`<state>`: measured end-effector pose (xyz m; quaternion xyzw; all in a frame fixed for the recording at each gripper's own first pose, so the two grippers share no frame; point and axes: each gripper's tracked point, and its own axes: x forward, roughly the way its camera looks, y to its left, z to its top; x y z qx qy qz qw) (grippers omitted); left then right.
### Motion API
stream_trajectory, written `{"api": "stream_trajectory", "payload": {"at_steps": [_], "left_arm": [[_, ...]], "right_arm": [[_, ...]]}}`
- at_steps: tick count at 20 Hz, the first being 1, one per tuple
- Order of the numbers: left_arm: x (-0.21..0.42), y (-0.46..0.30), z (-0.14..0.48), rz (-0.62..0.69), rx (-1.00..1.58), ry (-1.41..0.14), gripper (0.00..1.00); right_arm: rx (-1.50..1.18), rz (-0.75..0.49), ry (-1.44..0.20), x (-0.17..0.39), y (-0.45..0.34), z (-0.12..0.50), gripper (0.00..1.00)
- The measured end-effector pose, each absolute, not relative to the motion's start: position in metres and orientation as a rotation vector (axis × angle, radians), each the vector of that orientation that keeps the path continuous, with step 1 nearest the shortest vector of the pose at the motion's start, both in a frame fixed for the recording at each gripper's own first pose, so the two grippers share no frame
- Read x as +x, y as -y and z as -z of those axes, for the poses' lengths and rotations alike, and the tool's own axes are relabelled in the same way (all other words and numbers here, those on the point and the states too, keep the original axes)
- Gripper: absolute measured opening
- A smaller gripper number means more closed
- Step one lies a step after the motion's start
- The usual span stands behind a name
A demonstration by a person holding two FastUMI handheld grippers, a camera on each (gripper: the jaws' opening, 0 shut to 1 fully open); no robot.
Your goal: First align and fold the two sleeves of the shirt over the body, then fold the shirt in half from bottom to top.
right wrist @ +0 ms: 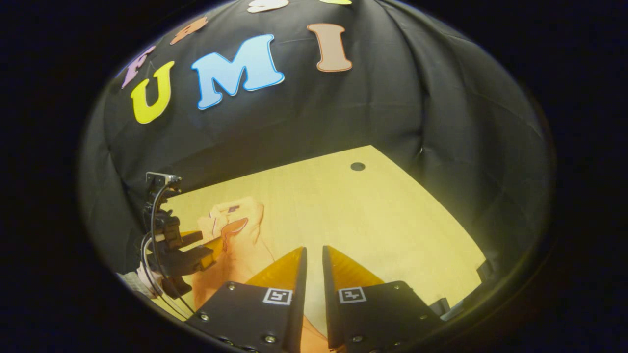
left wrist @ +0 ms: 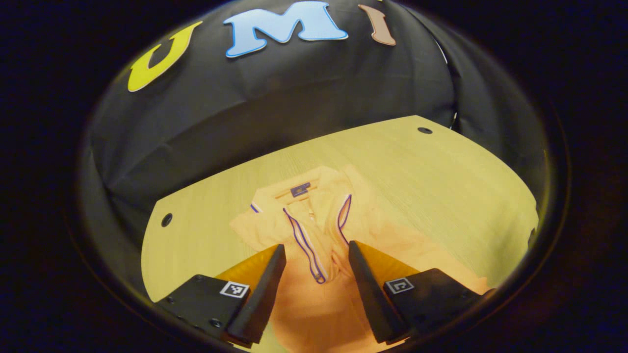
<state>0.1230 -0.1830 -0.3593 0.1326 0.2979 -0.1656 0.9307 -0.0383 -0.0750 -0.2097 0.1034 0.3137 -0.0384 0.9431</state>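
Note:
An orange shirt [left wrist: 314,235] lies on the wooden table [left wrist: 441,186], collar at the far end. Both sleeves lie over the body, their purple-edged cuffs [left wrist: 306,245] side by side near the middle. My left gripper [left wrist: 316,252] hovers open above the shirt's middle, the cuffs showing between its fingers. In the right gripper view the shirt [right wrist: 230,245] is at the left, with the left gripper [right wrist: 196,255] over it. My right gripper [right wrist: 314,252] sits at the shirt's right side with only a narrow slit between its fingers. Bare table shows through the slit, and orange cloth near its base.
The table has round holes near its corners [left wrist: 425,130] [left wrist: 167,219] [right wrist: 357,166]. Black cloth walls close in the back and sides. Bare wood lies to the right of the shirt [right wrist: 392,220]. A person's sleeve [right wrist: 132,282] shows behind the left gripper.

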Motion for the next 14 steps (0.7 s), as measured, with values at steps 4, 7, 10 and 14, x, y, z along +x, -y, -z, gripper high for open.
{"api": "stream_trajectory", "payload": {"at_steps": [4,7,10,14], "left_arm": [[0.098,0.157,0.348,0.288,0.184,-0.625,0.88],[0.067,0.13,0.345,0.254,0.14,-0.647,0.88],[0.032,0.108,0.349,0.235,0.109,-0.68,0.93],[-0.018,0.083,0.354,0.196,0.095,-0.721,0.95]], "right_arm": [[0.194,0.029,-0.655,-0.043,0.063,0.217,0.2],[0.179,-0.033,-0.688,-0.051,0.05,0.229,0.2],[0.174,-0.079,-0.723,-0.06,0.043,0.24,0.2],[0.194,-0.142,-0.781,-0.07,0.032,0.259,0.51]]}}
